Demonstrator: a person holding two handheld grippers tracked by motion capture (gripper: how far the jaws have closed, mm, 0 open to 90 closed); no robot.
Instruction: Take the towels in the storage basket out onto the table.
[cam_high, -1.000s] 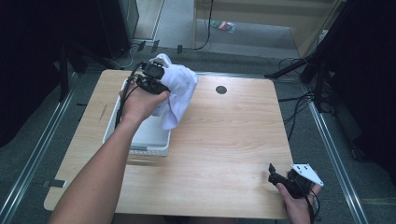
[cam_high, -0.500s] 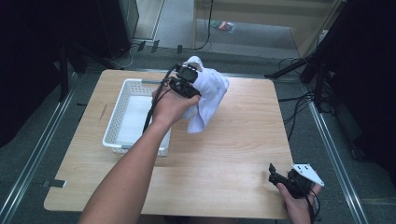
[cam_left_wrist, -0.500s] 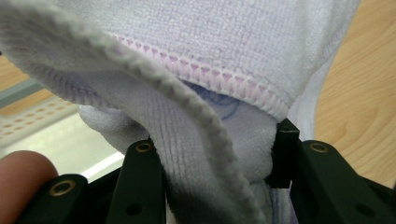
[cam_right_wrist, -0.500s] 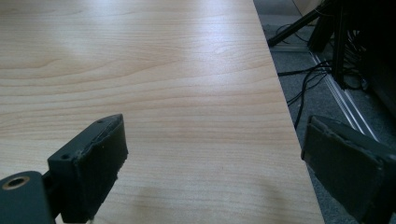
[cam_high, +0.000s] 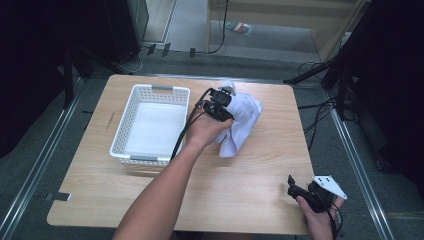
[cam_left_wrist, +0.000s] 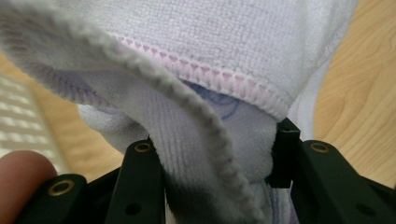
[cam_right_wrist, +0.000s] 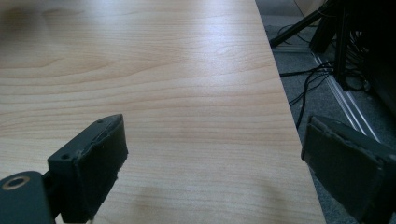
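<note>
A white towel (cam_high: 240, 120) with a pale pink stitched hem hangs bunched from my left gripper (cam_high: 222, 102), which is shut on it over the middle of the wooden table (cam_high: 260, 195). In the left gripper view the towel (cam_left_wrist: 219, 70) is pinched between the two black jaws and its folds drape over them. My right gripper (cam_high: 300, 192) rests at the table's front right corner, held in a hand. Its jaws stand wide apart in the right gripper view, with bare wood between them (cam_right_wrist: 212, 168).
A white slotted plastic basket (cam_high: 150, 95) stands on the left half of the table, just left of the towel. Cables and dark stands lie on the floor beyond the table's right edge (cam_high: 320, 115).
My left gripper has carried the towel from above the basket to the right and lower, out over the table's middle. The right gripper has kept still.
</note>
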